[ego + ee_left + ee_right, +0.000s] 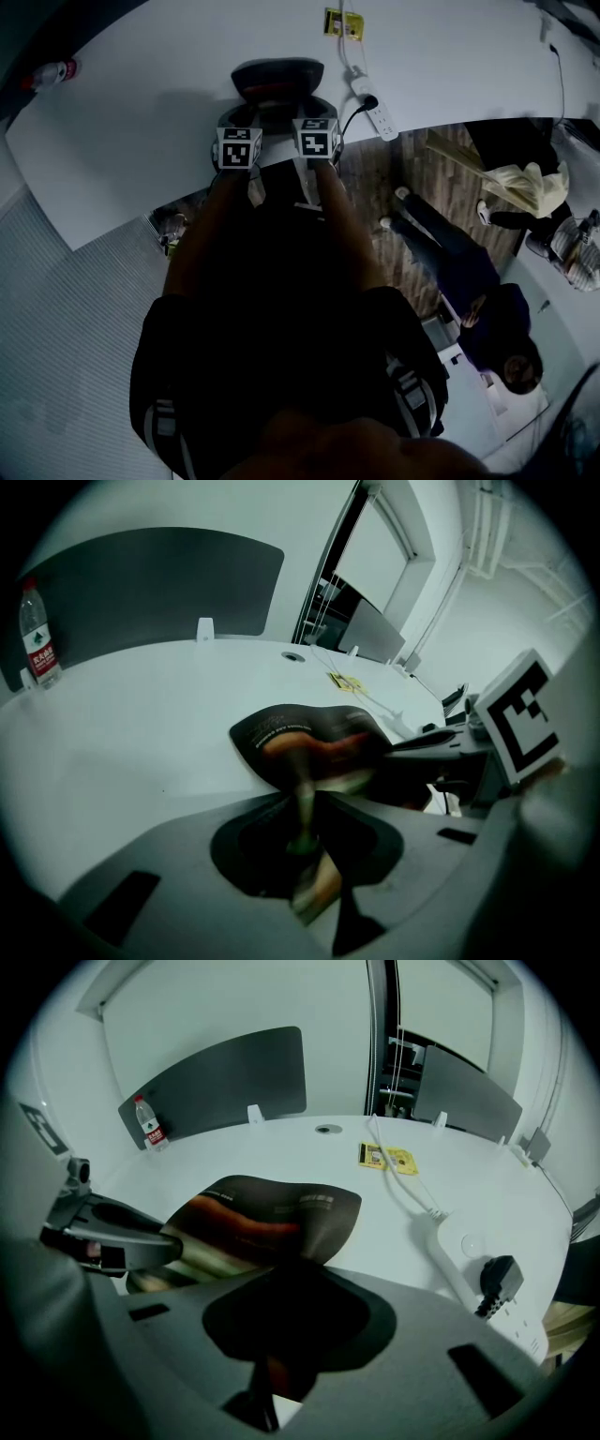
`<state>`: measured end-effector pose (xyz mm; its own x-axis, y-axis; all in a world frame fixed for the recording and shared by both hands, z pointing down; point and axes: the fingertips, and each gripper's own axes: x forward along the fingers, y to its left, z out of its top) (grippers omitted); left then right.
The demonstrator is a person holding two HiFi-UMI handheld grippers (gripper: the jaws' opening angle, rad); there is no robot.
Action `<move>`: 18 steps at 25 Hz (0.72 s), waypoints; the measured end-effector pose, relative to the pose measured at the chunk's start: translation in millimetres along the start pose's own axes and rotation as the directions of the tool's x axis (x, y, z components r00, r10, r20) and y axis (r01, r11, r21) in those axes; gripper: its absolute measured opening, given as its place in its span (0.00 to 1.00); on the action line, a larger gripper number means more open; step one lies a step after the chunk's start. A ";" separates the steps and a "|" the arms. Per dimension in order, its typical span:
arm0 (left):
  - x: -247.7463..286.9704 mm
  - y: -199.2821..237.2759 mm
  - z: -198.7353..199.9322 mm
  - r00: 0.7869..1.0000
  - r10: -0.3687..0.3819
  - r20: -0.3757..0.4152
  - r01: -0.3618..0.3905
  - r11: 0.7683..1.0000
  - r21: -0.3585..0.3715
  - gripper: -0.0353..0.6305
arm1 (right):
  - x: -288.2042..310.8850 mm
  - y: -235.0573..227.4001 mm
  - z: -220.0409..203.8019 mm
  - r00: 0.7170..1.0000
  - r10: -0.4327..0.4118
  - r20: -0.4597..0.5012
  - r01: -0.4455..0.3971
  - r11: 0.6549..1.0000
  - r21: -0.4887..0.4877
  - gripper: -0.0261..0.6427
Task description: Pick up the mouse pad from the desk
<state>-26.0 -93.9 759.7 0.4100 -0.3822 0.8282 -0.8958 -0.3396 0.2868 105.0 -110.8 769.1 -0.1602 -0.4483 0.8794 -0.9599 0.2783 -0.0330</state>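
Note:
The mouse pad [277, 77] is dark with a red and orange print and lies at the near edge of the white desk [131, 122]. It is buckled, with its near side raised off the surface. My left gripper [246, 112] is shut on the pad's near left edge, and my right gripper [315, 109] is shut on the near right edge. In the left gripper view the mouse pad [309, 738] runs down into the left gripper [305, 794], blurred there. In the right gripper view the mouse pad [272, 1211] arches up and its edge vanishes into the right gripper [295, 1274].
A white power strip [380, 114] with a black plug [497, 1279] and cable lies right of the pad. A yellow card [344, 24] sits farther back, a water bottle [150, 1124] at the far left. Dark partition panels [225, 1077] line the desk's far side. A person [478, 291] is beside the desk at right.

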 end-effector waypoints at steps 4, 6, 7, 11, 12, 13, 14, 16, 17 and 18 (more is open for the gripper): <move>-2.2 -1.9 -1.1 1.000 -0.013 0.001 0.013 1.000 0.007 0.16 | -3.1 2.3 -0.4 1.000 0.005 0.004 -0.005 1.000 0.003 0.14; -4.8 -3.5 -0.7 1.000 -0.016 0.004 0.016 1.000 0.012 0.16 | -4.3 3.4 -1.3 1.000 0.007 0.008 -0.007 1.000 0.005 0.14; -6.2 -4.5 -0.8 1.000 -0.018 0.005 0.018 1.000 0.014 0.15 | -4.8 4.2 -1.7 1.000 0.008 0.010 -0.008 1.000 0.009 0.14; -11.0 -6.6 -1.5 1.000 -0.020 0.010 0.019 1.000 0.017 0.15 | -9.5 6.9 -0.6 1.000 0.014 0.015 -0.014 1.000 0.019 0.14; -12.5 -6.9 -1.5 1.000 -0.020 0.013 0.019 1.000 0.016 0.15 | -10.8 7.7 -0.1 1.000 0.015 0.018 -0.015 1.000 0.022 0.14; -13.9 -7.3 -1.2 1.000 -0.020 0.017 0.020 1.000 0.016 0.15 | -12.0 8.5 0.2 1.000 0.015 0.021 -0.016 1.000 0.025 0.14; -15.2 -7.6 -0.7 1.000 -0.021 0.021 0.021 1.000 0.017 0.15 | -12.8 9.0 0.4 1.000 0.015 0.024 -0.016 1.000 0.026 0.14; -17.3 -8.3 -0.2 0.999 -0.023 0.028 0.022 1.000 0.019 0.15 | -14.1 9.9 0.3 0.999 0.016 0.029 -0.017 0.999 0.029 0.14; -18.5 -8.8 -0.4 0.999 -0.024 0.029 0.023 1.000 0.020 0.15 | -15.3 10.4 0.3 0.999 0.017 0.031 -0.018 0.999 0.032 0.14; -19.9 -9.4 -0.5 0.999 -0.024 0.031 0.024 0.999 0.022 0.15 | -16.8 11.1 0.4 0.999 0.017 0.033 -0.018 0.999 0.035 0.14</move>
<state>-25.8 -82.7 740.7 0.4367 -0.3999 0.8058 -0.8819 -0.3671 0.2958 97.0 -100.6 753.8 -0.1839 -0.4715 0.8625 -0.9644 0.2562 -0.0655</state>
